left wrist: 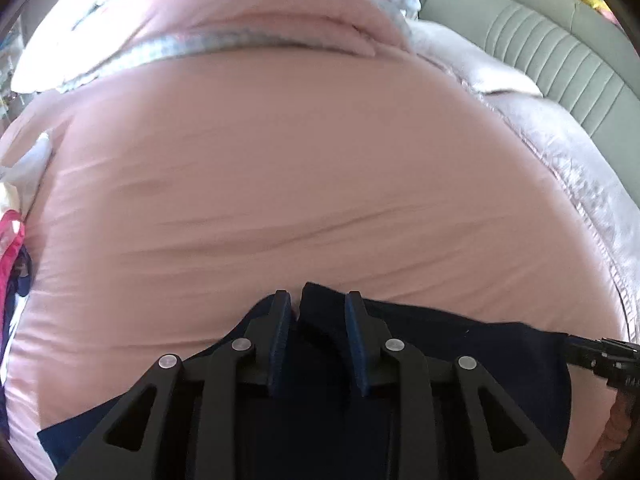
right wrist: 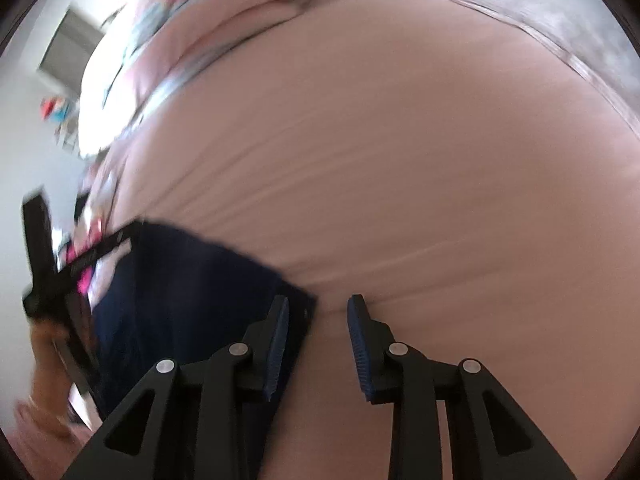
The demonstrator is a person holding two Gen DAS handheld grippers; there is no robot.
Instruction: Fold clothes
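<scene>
Down on the bed (left wrist: 280, 168), a pink sheet stretched wide, and the navy garment (left wrist: 460, 344) lies along its near edge. The left gripper (left wrist: 318, 332) sits right over the cloth, its jaws parted with a raised navy fold standing up between them; neither pad looks pressed onto it. From the right wrist view, the right gripper (right wrist: 318, 336) hovers at the garment's (right wrist: 192, 300) corner: the left-hand finger (right wrist: 278, 344) overlaps the dark fabric's edge, the other finger is over bare pink sheet (right wrist: 400, 160), jaws apart and nothing pinched. The picture is smeared with motion. At that view's left edge the left gripper's black frame (right wrist: 44, 264) shows, blurred. Beyond the pink sheet a pale lilac quilt (left wrist: 560, 168) runs along the side, a grey-green ribbed cushion (left wrist: 540, 40) behind it, and pink clothing (left wrist: 10, 248) lies at the far left.
</scene>
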